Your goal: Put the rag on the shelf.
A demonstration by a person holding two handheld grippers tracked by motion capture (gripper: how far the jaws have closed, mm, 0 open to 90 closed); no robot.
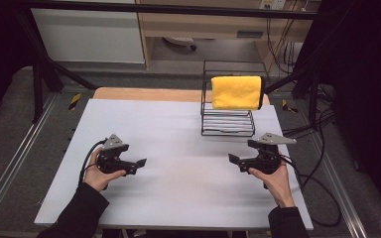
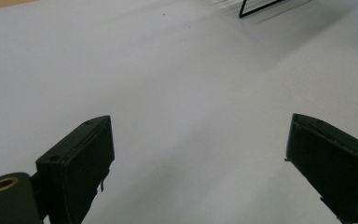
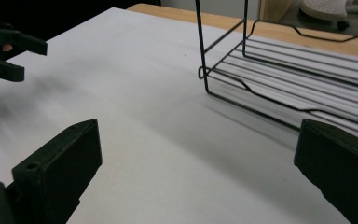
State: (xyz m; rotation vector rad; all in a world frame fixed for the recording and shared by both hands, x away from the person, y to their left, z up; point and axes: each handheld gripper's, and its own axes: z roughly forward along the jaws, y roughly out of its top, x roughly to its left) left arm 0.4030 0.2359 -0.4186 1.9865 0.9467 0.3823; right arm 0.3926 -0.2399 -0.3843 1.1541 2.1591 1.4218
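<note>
1. While both hands hover low over the white desk (image 1: 178, 124), the left gripper (image 1: 140, 163) sits w/ jaws spread wide, nothing between them.
2. Right gripper (image 1: 233, 159) likewise: jaws released, empty, pointing inward toward the left one.
3. Black wire rack (image 1: 227, 124) stands at the desk's far edge, nearer the right gripper, apart from both.
4. Yellow cloth (image 1: 236, 92) hangs draped over the rack's top, untouched.
</note>
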